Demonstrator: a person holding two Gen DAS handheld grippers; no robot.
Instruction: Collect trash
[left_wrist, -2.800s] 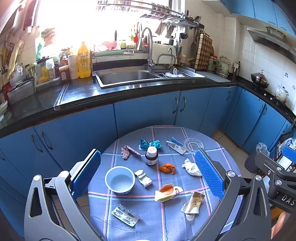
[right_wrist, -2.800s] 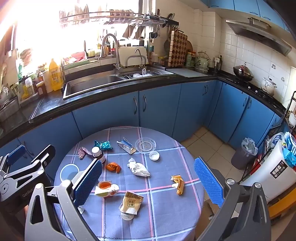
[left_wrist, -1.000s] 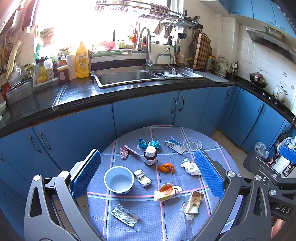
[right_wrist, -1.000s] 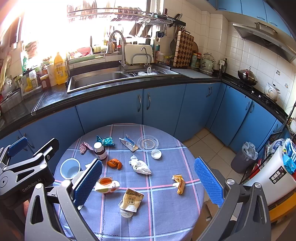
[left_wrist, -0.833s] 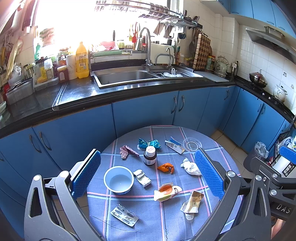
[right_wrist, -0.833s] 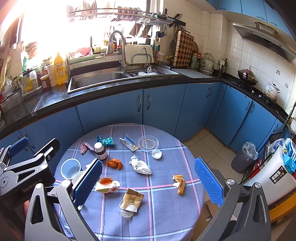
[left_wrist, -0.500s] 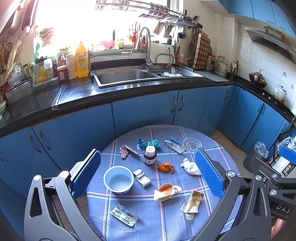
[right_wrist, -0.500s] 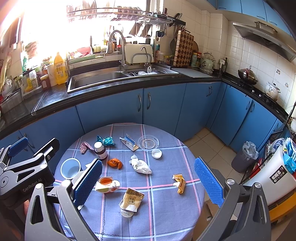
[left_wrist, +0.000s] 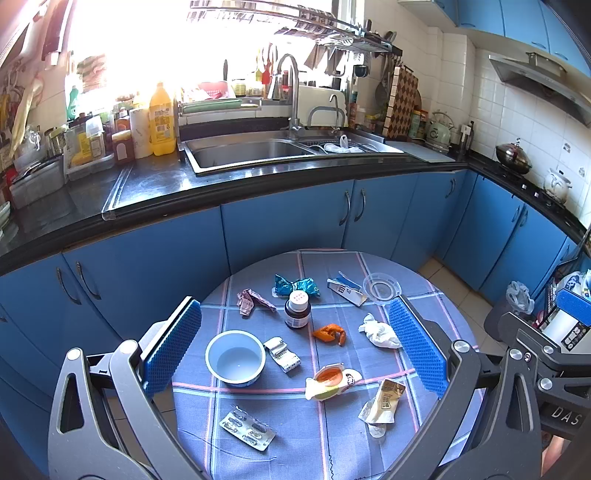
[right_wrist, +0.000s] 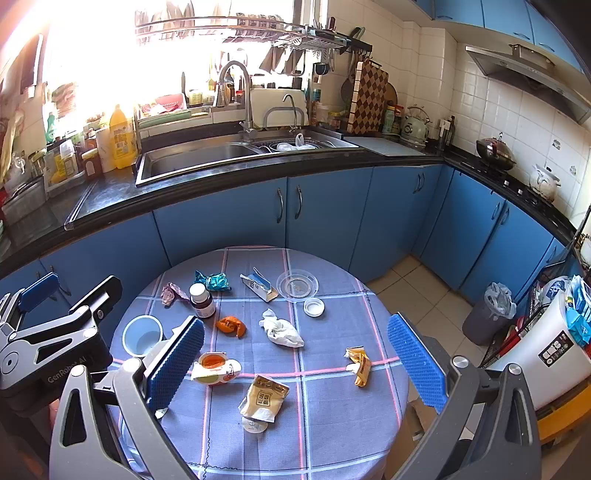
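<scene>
With both grippers hovering above the near edge of the round table (right_wrist: 369, 435), left gripper (left_wrist: 295, 347) and right gripper (right_wrist: 295, 360) both gape wide and carry nothing. Nearest trash is the tan sachet (right_wrist: 263, 401), just ahead of the right gripper and between its pads, long axis running roughly away from the camera, so I'd judge the right hand closer. Further out: crumpled tissue (right_wrist: 281, 329), orange peel (right_wrist: 231, 325), then bin (right_wrist: 487, 316) on the floor beyond.

Right gripper (right_wrist: 295, 354) jaws spread wide above the littered round table (right_wrist: 332, 435).
</scene>
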